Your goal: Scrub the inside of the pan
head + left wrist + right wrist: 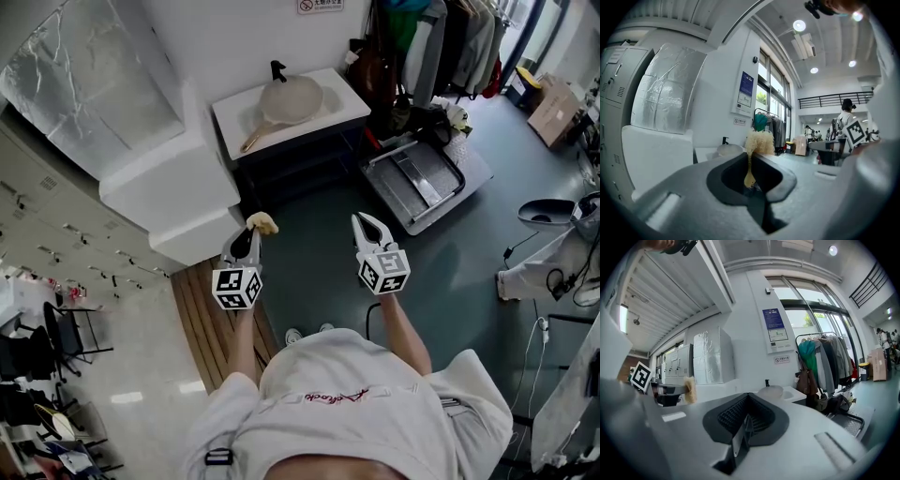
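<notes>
A pale round pan (286,101) with a wooden handle rests on the white counter (337,105) some way ahead of me. It also shows small and far off as the pan (729,150) in the left gripper view and the pan (771,391) in the right gripper view. My left gripper (249,231) is shut on a yellowish fibrous scrubber (262,223), held up in the air; the scrubber (759,142) sticks out past the jaws. My right gripper (367,223) hovers beside it at the same height, shut with nothing in it. Both are well short of the counter.
A black faucet (277,69) stands behind the pan. White stepped blocks (178,192) lie to the left, and a strip of wooden slats (208,323) runs below them. A metal tray cart (417,183) sits on the floor to the right, with a clothes rack (450,37) behind it.
</notes>
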{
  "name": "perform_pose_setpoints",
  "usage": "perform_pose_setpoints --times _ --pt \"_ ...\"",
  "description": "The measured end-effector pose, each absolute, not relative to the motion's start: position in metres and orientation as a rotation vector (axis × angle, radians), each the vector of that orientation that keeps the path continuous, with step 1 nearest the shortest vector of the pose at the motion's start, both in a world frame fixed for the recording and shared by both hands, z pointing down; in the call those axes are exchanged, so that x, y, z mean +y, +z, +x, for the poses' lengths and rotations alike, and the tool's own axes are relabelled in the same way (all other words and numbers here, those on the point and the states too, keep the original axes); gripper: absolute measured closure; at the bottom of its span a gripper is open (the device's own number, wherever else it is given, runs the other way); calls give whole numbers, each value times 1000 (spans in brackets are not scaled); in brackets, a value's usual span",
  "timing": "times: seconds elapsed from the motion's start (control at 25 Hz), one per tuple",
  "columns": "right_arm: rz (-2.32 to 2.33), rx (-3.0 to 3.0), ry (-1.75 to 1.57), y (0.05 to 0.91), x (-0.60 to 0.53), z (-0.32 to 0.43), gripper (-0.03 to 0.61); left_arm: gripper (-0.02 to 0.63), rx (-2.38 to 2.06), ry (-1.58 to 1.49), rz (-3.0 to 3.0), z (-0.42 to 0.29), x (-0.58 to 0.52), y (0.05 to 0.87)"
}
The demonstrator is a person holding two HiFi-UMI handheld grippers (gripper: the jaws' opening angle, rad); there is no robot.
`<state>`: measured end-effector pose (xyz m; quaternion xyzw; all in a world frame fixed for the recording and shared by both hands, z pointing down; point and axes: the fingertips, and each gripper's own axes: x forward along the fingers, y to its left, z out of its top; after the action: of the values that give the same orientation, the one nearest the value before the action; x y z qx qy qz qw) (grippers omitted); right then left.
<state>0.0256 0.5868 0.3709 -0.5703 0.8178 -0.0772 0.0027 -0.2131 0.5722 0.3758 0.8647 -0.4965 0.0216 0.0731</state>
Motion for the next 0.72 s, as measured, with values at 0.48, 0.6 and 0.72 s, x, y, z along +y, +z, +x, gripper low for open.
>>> perform_pose_setpoints --times 0.48,0.6,0.72 --pt "-1754 2593 -273 381 578 54 572 592 -1503 73 2582 -175 566 384" --pt "-1751 2601 -271 383 576 59 572 592 -1506 65 2580 -167 563 383" --pt "-1747 2608 -279 386 573 65 572 592 -1504 63 2581 -159 560 383"
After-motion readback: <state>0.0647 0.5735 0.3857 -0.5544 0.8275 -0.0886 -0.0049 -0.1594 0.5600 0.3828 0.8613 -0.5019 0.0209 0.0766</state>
